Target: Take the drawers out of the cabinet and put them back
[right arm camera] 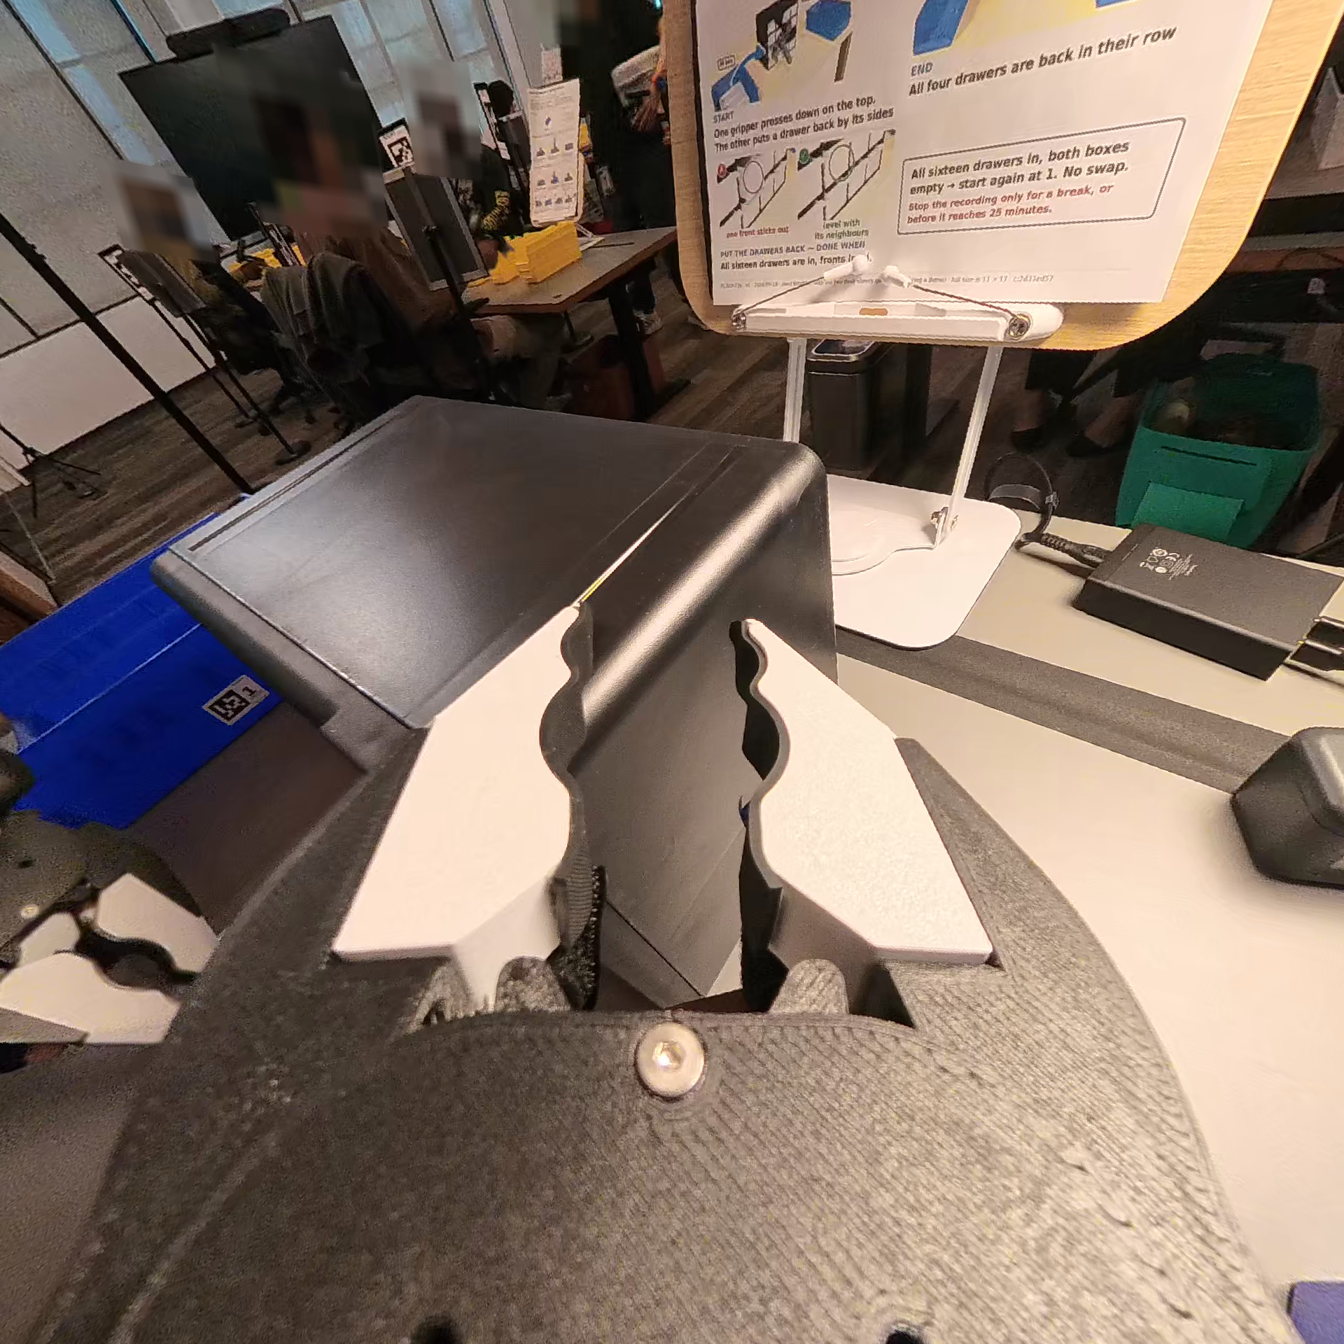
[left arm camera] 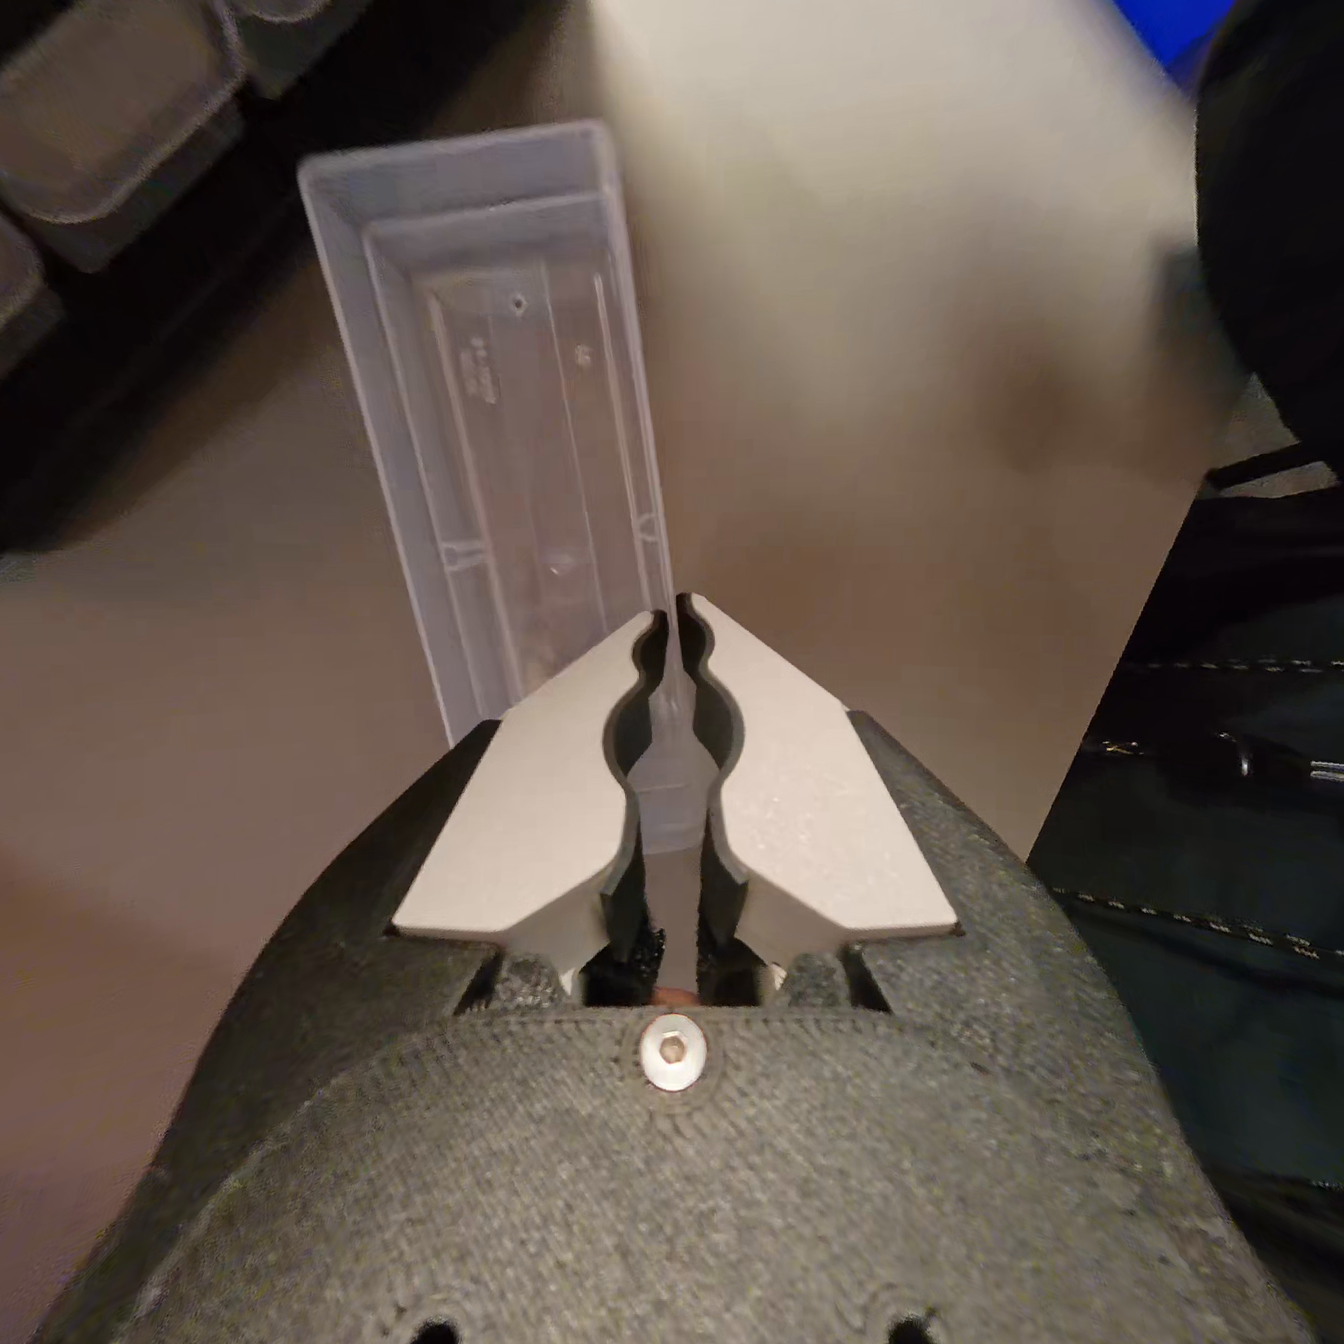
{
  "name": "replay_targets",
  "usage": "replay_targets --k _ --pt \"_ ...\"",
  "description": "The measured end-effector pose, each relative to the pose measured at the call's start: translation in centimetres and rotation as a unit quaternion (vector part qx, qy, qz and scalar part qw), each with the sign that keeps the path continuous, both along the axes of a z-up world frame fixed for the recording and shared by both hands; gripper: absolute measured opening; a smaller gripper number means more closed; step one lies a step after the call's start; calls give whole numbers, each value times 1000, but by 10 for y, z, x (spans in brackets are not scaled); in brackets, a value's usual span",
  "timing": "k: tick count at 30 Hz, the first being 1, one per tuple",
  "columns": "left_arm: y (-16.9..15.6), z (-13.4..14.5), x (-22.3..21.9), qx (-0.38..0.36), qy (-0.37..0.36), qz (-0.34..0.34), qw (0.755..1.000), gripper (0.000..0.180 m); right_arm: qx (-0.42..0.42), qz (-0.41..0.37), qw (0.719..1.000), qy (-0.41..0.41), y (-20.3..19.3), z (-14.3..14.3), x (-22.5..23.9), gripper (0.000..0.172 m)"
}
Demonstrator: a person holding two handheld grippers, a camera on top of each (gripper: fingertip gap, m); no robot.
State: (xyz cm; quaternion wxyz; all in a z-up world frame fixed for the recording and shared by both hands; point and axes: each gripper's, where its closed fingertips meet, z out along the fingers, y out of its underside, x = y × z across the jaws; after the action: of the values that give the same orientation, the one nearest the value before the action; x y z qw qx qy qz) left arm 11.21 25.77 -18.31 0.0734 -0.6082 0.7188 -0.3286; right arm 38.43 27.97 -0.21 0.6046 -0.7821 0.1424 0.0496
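Two tools are seen, one in each wrist view. In the left wrist view, the left tool [left arm camera: 673, 618] occupies the lower centre of the frame, its pale fingers [left arm camera: 574, 756] brought nearly together and clamped on the thin side wall of a clear plastic drawer [left arm camera: 502, 378]. The wall is pinched between the wavy inner faces of the two fingers, and the drawer runs from the fingertips up toward the upper left of the frame, its open inside turned to the camera. Behind it a beige desk [left arm camera: 836, 291] is seen, blurred. At the upper left corner, part of the black cabinet [left arm camera: 109, 145] is visible, with translucent drawer fronts in its slots.

In the right wrist view, the right tool [right arm camera: 662, 633] is seen at the centre, its fingers [right arm camera: 480, 785] standing apart. The rounded top right edge of the black cabinet [right arm camera: 436, 553] lies between them. Whether the left finger rests on the cabinet's top cannot be told; the right finger stands clear of the side wall. A blue bin [right arm camera: 94, 676] with a small square marker is seen at the left, beyond the cabinet. At the lower left edge, the left tool [right arm camera: 94, 953] appears in part. At the upper right, an instruction sheet on a white stand [right arm camera: 909, 567] is placed on the desk [right arm camera: 1091, 836], with a black power brick [right arm camera: 1207, 596] near the right edge.
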Motion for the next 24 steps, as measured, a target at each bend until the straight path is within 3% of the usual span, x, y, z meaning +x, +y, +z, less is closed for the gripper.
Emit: replay_targets --k 1,7,10,13,15,24 --pt "-4 -2 1 -3 -1 -2 1000 5 0 0 1000 0 0 0 0 41" --pt "-25 16 -1 -2 -64 -77 995 25 0 0 1000 -1 0 0 0 42" --pt "-23 28 -14 62 -101 -162 980 40 0 0 1000 -1 0 0 0 41" --pt "-9 29 -34 184 -148 -293 927 54 -1 -1 1000 -2 0 0 0 41" --pt "-7 25 -48 218 -165 -364 890 51 -1 -1 1000 -2 0 0 0 41" --pt "9 -3 -38 335 -202 -427 815 47 0 -1 1000 -2 0 0 0 41"
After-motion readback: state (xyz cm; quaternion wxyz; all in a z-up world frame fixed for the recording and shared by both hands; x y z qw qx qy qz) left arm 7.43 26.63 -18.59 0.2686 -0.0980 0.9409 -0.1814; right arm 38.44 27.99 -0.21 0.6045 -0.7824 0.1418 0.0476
